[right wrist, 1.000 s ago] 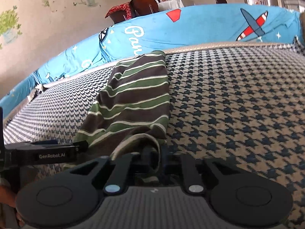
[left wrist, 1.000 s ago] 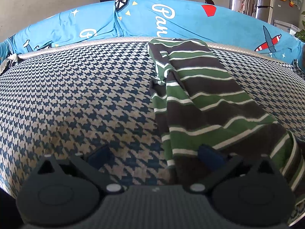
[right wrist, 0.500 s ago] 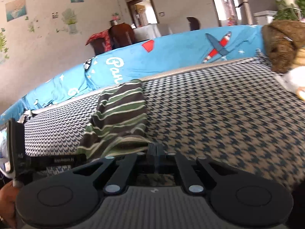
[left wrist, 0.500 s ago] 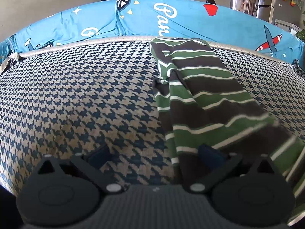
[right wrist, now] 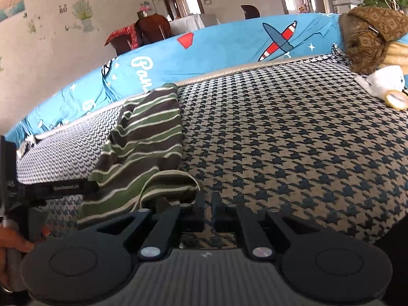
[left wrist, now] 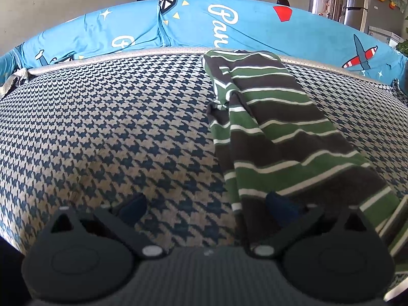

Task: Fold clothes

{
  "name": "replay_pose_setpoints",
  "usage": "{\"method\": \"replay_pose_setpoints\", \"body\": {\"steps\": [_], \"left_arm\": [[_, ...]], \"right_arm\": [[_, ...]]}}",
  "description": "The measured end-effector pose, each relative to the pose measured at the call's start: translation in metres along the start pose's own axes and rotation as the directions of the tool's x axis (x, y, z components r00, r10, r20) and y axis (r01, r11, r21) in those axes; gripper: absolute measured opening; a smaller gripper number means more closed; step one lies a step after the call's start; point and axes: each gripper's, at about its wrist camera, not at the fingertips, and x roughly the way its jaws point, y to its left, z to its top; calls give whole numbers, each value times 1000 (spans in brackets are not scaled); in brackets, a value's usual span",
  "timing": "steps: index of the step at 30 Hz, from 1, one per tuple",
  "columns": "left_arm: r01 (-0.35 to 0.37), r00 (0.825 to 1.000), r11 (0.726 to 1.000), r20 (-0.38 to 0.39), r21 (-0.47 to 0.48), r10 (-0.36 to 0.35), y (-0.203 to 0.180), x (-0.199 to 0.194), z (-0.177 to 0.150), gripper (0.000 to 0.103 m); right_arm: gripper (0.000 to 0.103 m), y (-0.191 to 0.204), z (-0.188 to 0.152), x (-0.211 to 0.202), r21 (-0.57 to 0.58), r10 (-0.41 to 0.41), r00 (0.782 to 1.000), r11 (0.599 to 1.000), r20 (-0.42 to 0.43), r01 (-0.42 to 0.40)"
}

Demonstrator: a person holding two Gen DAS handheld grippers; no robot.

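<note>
— Where does the garment lie now?

— The green, brown and white striped knit garment [left wrist: 275, 127] lies as a long narrow band on the navy-and-beige houndstooth cover [left wrist: 102, 127]. Its far end touches the bright blue printed cloth [left wrist: 191, 25] at the back, and it runs from that cloth straight toward me.

— And your tools?

— My left tool [left wrist: 206, 205] stands wide apart at the end farthest from the blue cloth, one pad over the band's edge and the other over bare houndstooth. Whether it presses down, I cannot tell. My right tool [right wrist: 207, 204] has just been opening. Its jaws are a narrow gap apart with only houndstooth showing between them, and the loose hem [right wrist: 173, 176] curls just beside one finger.

— So what makes the next fold good?

— I judge the lengthwise fold laid and the near hem still rumpled. I would flatten that hem first, then pinch both near corners through every layer and carry them evenly toward the blue cloth, keeping the stripes square. A grip on the top layer alone would likely drag the band crooked.
</note>
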Motion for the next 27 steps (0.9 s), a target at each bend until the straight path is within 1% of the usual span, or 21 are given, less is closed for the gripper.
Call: {"method": "replay_pose_setpoints", "body": {"steps": [3,5,8,15,16,17,18,20,21,26,27], "left_arm": [[0,1000,1000,-1,-2,0,0,0,-1,103],[1,1000,1000,-2,-5,-1,0,0,-1,103],[3,1000,1000,-3,-9,-3,1,1,-1,103],[6,1000,1000,-3,-8,-6,1,2,-1,103],[7,1000,1000,-3,-8,-7,1,2,-1,103],[8,1000,1000,-4,-8,-8,1,2,-1,103],[8,1000,1000,-4,-8,-8,1,2,-1,103],[9,1000,1000,-5,-8,-9,2,2,-1,103],[10,1000,1000,-6,-9,-10,2,2,-1,103],[16,1000,1000,-10,-6,-16,3,0,-1,103],[18,1000,1000,-11,-6,-19,4,-2,-2,103]], "right_arm": [[17,4,1,7,-20,2,1000,1000,-1,-2],[23,7,1,13,-34,-4,1000,999,-11,3],[23,7,1,22,-39,-17,1000,999,-25,16],[23,13,4,40,-72,2,1000,997,-20,-4],[21,14,4,43,-77,7,1000,997,-18,-8],[11,15,4,44,-81,8,1000,997,-12,-9],[8,15,4,45,-84,12,1000,996,-11,-13],[6,17,4,40,-80,16,1000,997,4,-16],[6,18,4,35,-79,5,1000,997,20,-4],[4,14,2,1,42,-34,999,999,41,32],[4,15,0,-6,50,-46,998,998,43,43]]}}
